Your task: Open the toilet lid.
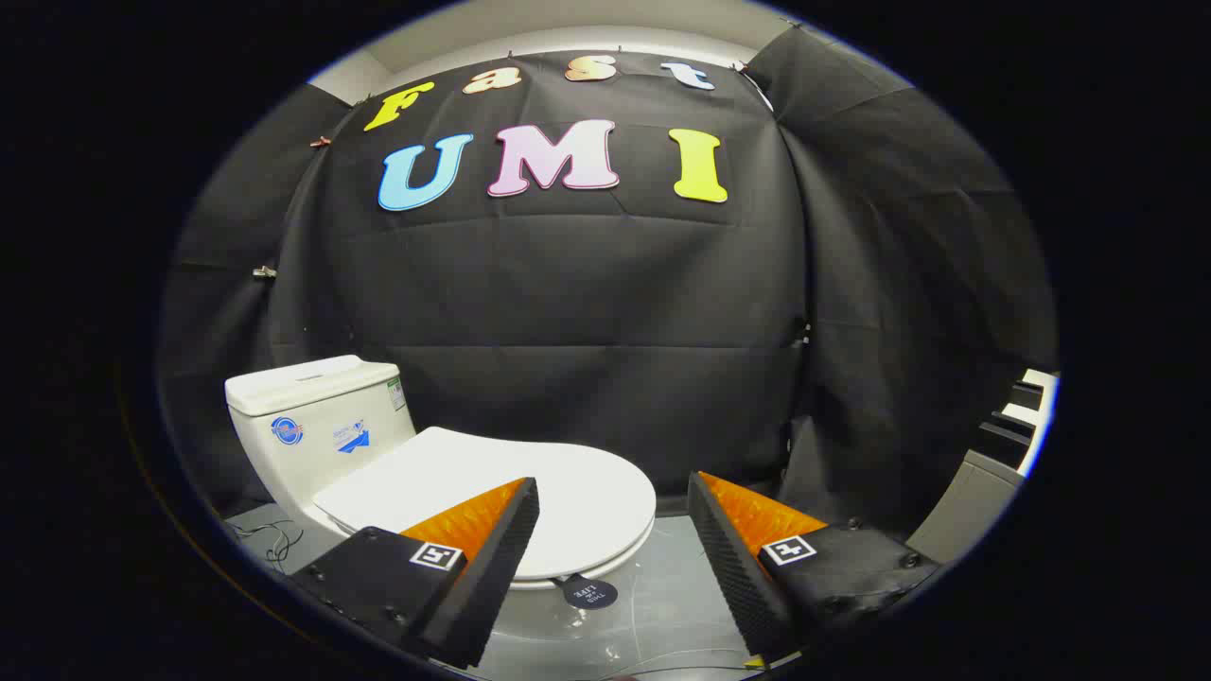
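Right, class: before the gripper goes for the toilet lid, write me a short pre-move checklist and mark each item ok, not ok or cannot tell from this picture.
1. Gripper open with nothing between its fingers: ok.
2. Toilet lid down flat, so it needs lifting: ok.
3. Lid's front rim in sight, ahead of and between the fingers: ok.
4. Fingers touching the lid: not ok; they stand apart, short of the rim, and one finger overlaps the lid's near side in the view.
5. Room behind for the lid to swing up against the tank: ok, nothing lies on the lid or tank top.
6. The small dark tag at the front rim as a lifting tab: cannot tell.
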A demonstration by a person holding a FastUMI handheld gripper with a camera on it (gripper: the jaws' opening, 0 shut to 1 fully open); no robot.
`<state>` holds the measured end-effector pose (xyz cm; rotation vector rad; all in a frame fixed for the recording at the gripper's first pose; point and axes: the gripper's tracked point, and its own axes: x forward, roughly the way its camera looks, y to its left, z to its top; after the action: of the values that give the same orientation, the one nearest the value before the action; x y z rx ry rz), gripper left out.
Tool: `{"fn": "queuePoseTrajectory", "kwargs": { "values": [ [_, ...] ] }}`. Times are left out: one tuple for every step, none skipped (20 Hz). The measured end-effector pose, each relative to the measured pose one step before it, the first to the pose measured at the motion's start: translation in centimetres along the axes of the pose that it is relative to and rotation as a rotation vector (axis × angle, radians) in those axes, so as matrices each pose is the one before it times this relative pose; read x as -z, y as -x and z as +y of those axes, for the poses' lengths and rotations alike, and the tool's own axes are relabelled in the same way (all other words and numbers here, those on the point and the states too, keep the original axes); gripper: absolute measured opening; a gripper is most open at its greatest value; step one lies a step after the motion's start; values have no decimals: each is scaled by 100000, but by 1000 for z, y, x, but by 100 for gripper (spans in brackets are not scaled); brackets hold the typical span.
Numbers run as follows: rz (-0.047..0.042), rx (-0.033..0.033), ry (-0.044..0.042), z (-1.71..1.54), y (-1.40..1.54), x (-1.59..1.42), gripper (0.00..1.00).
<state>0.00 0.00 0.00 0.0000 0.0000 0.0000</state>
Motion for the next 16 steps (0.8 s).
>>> {"fn": "queuePoseTrajectory", "kwargs": {
  "values": [
    [-38,-148,-106,16,27,-1,99],
    [79,76,78,-30,17,47,99],
    [-123,-54,110,-14,7,19,99],
    [133,-62,55,81,72,-6,99],
    [183,-39,23,-12,-103,5,99],
    [241,70,42,-55,-44,109,99],
    [110,-105,13,48,19,-13,99],
    [-10,131,30,-65,54,55,99],
    [-106,23,75,-9,68,10,99],
    [7,53,-127,-8,9,-62,99],
    [-5,-75,-244,-12,-64,-79,99],
    [-78,4,151,-22,-25,68,99],
    [-158,80,283,5,26,-39,99],
    [106,-82,25,27,-23,6,99],
    [-27,-18,-125,-22,-14,46,99],
    [52,-14,-17,20,-63,-2,99]
  ]
}}
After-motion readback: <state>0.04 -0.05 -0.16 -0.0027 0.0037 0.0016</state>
